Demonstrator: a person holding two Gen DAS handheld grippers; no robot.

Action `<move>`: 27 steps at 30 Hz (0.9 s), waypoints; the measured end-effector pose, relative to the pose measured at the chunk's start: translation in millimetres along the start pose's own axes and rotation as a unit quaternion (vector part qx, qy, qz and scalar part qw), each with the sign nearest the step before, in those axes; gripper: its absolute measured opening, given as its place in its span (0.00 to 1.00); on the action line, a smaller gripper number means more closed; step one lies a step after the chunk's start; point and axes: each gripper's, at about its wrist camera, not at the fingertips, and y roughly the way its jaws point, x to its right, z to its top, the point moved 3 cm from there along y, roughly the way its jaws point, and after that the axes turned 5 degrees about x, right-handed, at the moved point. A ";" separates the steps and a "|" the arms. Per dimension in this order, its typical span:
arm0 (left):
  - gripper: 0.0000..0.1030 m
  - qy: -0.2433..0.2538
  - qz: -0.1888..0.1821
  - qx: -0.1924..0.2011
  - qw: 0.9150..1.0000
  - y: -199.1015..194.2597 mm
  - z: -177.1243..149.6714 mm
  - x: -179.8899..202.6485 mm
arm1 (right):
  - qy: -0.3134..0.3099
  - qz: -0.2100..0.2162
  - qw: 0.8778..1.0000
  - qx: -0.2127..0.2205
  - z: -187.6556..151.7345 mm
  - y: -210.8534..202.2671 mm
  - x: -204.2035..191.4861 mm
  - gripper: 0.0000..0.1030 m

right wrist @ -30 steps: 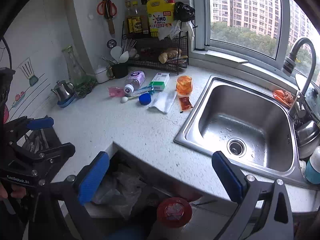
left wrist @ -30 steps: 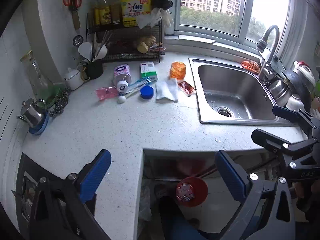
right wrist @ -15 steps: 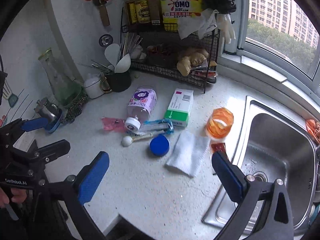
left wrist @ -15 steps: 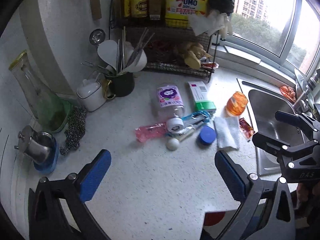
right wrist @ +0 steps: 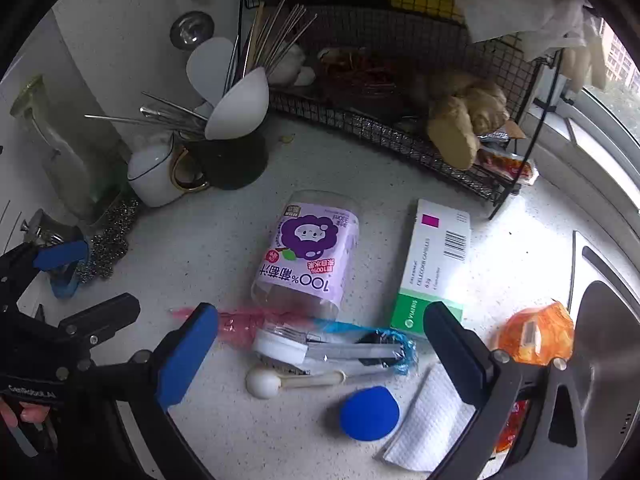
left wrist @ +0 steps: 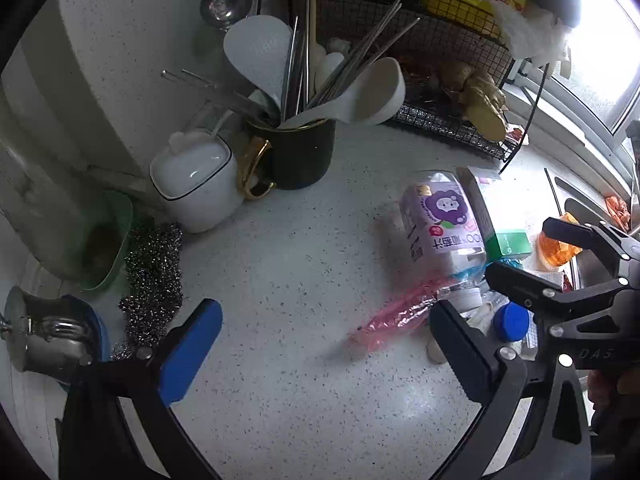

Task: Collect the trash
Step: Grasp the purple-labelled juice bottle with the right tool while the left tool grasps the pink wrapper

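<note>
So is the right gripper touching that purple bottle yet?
Apart. The right wrist view shows the right gripper open, both fingers clear of the purple bottle, with bare counter between the left finger and the bottle.

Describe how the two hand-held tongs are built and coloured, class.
Both the left tongs and the right tongs have black angular plastic frames with silver screws and two long fingers faced with blue pads. White lettering marks each body.
</note>
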 end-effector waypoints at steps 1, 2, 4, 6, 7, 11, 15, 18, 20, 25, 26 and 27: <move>1.00 -0.002 0.000 -0.003 1.000 5.7 2.5 -3.4 | -0.002 0.000 1.000 -0.008 2.0 7.9 -2.0 1.00; 1.00 -0.002 -0.001 -0.004 1.000 10.7 3.7 -5.9 | -0.004 0.001 1.000 -0.014 5.4 14.6 -4.0 1.00; 1.00 -0.002 -0.002 -0.008 1.000 17.9 4.9 -9.0 | -0.007 0.000 1.000 -0.021 8.6 24.3 -7.0 1.00; 1.00 -0.002 -0.005 -0.013 1.000 25.5 6.1 -11.5 | -0.012 -0.002 1.000 -0.028 14.3 36.4 -9.3 1.00; 1.00 -0.003 -0.009 -0.015 1.000 29.6 6.8 -12.7 | -0.013 -0.003 0.999 -0.032 16.3 42.0 -10.2 1.00; 1.00 0.001 -0.010 -0.025 1.000 42.3 7.5 -17.7 | -0.012 -0.005 0.999 -0.047 21.9 63.3 -12.2 1.00; 1.00 0.010 -0.011 -0.035 0.999 51.6 7.1 -20.5 | -0.011 0.000 0.998 -0.054 27.2 78.4 -12.6 1.00; 1.00 0.016 -0.012 -0.039 0.999 57.2 4.8 -20.9 | -0.017 0.002 0.998 -0.059 27.4 86.0 -15.1 0.93; 1.00 0.017 -0.011 -0.041 0.999 58.8 2.8 -22.8 | -0.023 -0.001 0.998 -0.061 26.5 89.9 -16.5 0.78; 1.00 0.011 -0.010 -0.046 0.999 55.1 -0.8 -25.1 | -0.027 0.003 0.998 -0.055 26.4 90.1 -16.8 0.68; 1.00 0.012 -0.010 -0.044 0.999 53.6 -0.6 -24.6 | -0.026 0.002 0.998 -0.050 26.4 87.9 -16.8 0.68; 1.00 0.012 -0.011 -0.043 0.999 51.7 0.4 -24.2 | -0.025 0.001 0.999 -0.042 26.3 82.8 -16.4 0.68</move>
